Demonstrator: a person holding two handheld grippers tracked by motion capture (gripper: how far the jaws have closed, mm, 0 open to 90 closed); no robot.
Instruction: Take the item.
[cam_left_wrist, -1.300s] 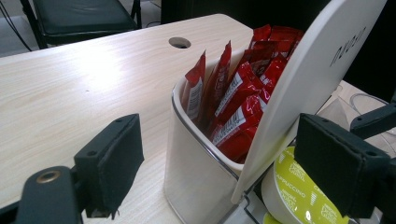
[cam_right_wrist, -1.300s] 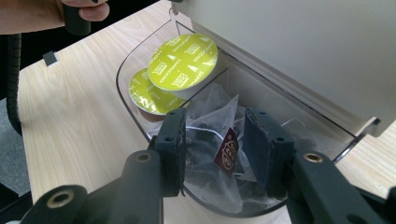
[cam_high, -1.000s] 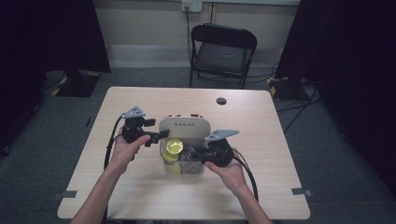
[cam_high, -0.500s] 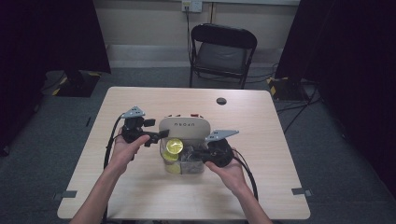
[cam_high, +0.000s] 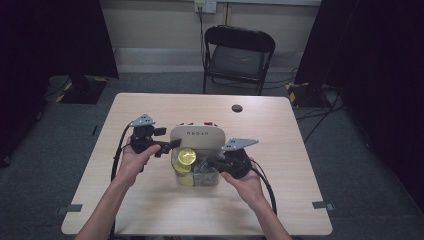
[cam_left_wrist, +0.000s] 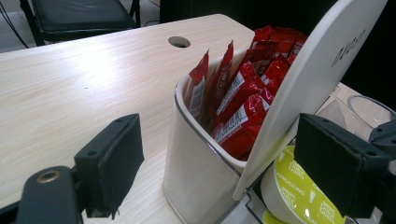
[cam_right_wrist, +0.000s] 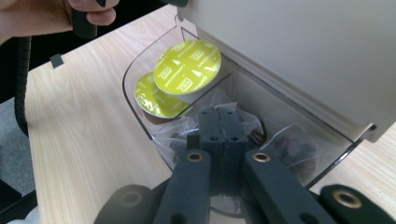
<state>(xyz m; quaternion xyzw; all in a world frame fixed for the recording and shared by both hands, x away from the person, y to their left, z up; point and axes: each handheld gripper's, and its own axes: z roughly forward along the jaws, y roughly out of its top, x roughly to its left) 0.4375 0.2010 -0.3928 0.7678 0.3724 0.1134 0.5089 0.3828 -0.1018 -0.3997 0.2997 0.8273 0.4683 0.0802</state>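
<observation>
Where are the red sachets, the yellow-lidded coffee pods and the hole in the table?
red sachets (cam_left_wrist: 243, 88), left gripper view, on a middle packet's face.
yellow-lidded coffee pods (cam_right_wrist: 187, 64), right gripper view, on the upper pod's lid.
hole in the table (cam_high: 237, 108), high view, on its dark centre.

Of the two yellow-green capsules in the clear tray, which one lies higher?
The capsule nearest the white holder lies higher. It is tilted and rests on the other capsule, which lies lower, toward the tray's rounded end.

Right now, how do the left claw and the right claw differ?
The left claw is open, jaws straddling the white holder's corner; the right claw is shut, down inside the clear tray among wrappers. The left is beside the red sachets, the right near the yellow capsules. Both are black.
</observation>
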